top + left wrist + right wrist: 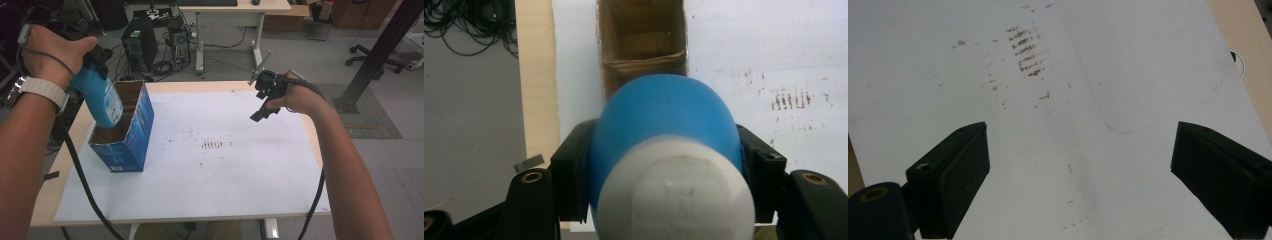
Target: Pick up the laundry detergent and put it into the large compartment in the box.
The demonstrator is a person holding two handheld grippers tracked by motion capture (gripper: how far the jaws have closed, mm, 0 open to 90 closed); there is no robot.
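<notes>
A blue plastic bottle (102, 99) with a white cap (676, 192) hangs bottom-down over the open top of a blue cardboard box (130, 137) at the table's left. My left gripper (97, 60) is shut on the bottle just below its cap, a jaw pressed on each side of the bottle (664, 117). In the left gripper view the box's brown inside with its cardboard dividers (644, 62) lies straight beneath the bottle. My right gripper (262, 102) hovers open above the right half of the white sheet (210, 170), with nothing between its fingers (950, 172).
The white sheet (1098, 75) covers most of the wooden table (60, 165) and bears brown smudge marks (212, 145) near its middle. Cables trail from both grippers over the table's front edge. Beyond the table stand a computer tower (139, 42), a desk and an office chair.
</notes>
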